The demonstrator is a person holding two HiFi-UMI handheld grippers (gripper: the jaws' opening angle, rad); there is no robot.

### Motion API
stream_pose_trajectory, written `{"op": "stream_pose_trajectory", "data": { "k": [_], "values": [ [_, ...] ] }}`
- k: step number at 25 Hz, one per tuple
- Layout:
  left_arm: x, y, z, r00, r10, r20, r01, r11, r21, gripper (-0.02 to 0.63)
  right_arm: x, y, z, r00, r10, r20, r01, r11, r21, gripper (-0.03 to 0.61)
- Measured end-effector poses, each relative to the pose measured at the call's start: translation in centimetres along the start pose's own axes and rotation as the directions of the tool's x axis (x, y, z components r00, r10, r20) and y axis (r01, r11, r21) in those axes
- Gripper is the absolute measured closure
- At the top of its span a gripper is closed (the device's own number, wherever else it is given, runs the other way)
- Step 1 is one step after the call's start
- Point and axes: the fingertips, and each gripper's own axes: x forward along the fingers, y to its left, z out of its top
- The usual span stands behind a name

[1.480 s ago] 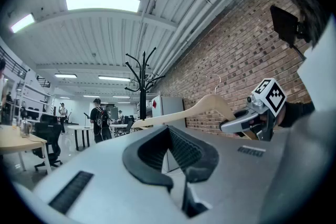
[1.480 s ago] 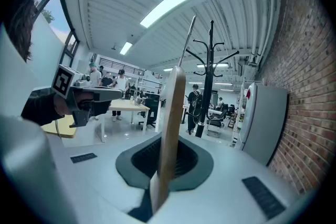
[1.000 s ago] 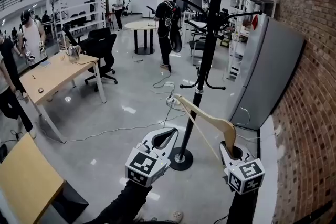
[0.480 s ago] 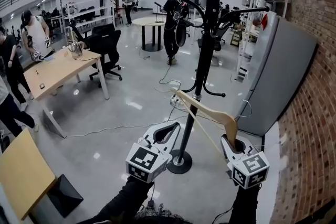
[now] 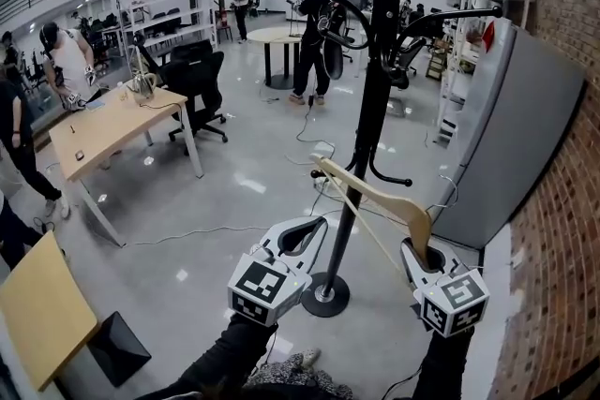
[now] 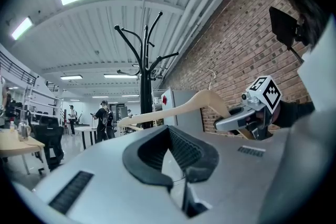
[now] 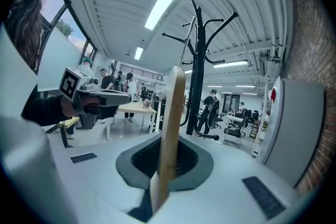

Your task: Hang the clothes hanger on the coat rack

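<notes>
Two grippers are showing low in the head view. The right gripper (image 5: 418, 250) is squeezing its fingers shut on the hanger (image 5: 373, 199), pinching the near end of one wooden side. The left gripper (image 5: 309, 229) is carrying nothing, and its fingers are pressing together with no gap at the tips.

The hanger is sitting up in the air, in front of the person and a little to the right. It is stretching away from the right fingers, going up and far and to the left. Its long line is running from the near right to the far left. Its far tip is reaching right beside the rack (image 5: 373, 98), but I cannot tell if they are touching. The thin wire hook (image 6: 211, 75) is sticking up from the middle of the hanger and leaning right, toward the brick wall (image 5: 553, 155), away from the rack.

The rack is standing tall, just past both grippers, and its top branches are spreading out far above the hanger. So I am thinking the hook is needing to go up and turn to the left to catch a branch. The right hand is the one doing the job. The left one is hanging just left of the rack, under the hanger's far tip.
</notes>
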Motion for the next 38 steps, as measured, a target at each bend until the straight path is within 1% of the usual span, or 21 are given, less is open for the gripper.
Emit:
{"op": "stream_pose_trajectory", "data": {
  "k": [5,8,13,17,21,24,29,34,38],
  "values": [
    [3.5,2.5,0.3,1.0,0.015,0.023,-0.015,1.0,0.01,0.606,2.7,-2.7,1.0,1.0,0.019,0.018,-0.018,0.999,-0.026,0.558],
    [5.2,3.9,0.8,0.999,0.016,0.036,-0.016,1.0,0.019,0.606,4.4,-4.2,2.5,0.999,0.034,0.018,-0.033,0.998,-0.053,0.558],
    [7.3,6.8,1.2,0.999,0.033,0.035,-0.034,0.999,0.019,0.606,7.2,-6.7,6.3,0.994,0.085,0.062,-0.078,0.991,-0.106,0.558],
    [7.9,8.9,1.3,0.998,0.058,0.04,-0.059,0.998,0.016,0.607,9.4,-7.4,9.4,0.985,0.148,0.091,-0.133,0.98,-0.149,0.558],
    [8.5,10.7,1.4,0.996,0.075,0.038,-0.075,0.997,0.015,0.606,11.9,-7.9,11.4,0.974,0.2,0.103,-0.182,0.97,-0.163,0.558],
    [8.7,11.7,1.2,0.996,0.084,0.031,-0.084,0.996,0.01,0.606,13.8,-8.2,11.9,0.969,0.229,0.093,-0.211,0.962,-0.173,0.558],
    [8.7,13.2,0.4,0.994,0.11,0.022,-0.11,0.994,0.005,0.606,16.1,-7.9,12.9,0.955,0.271,0.122,-0.248,0.953,-0.177,0.558],
    [8.5,14.6,-0.1,0.991,0.132,0.014,-0.132,0.991,-0.002,0.606,17.9,-7.3,12.9,0.946,0.302,0.114,-0.28,0.943,-0.178,0.558],
    [8.6,15.3,-0.7,0.989,0.147,0.016,-0.147,0.989,0.004,0.606,18.9,-7.3,11.9,0.945,0.309,0.11,-0.288,0.942,-0.175,0.558]
  ]
}}
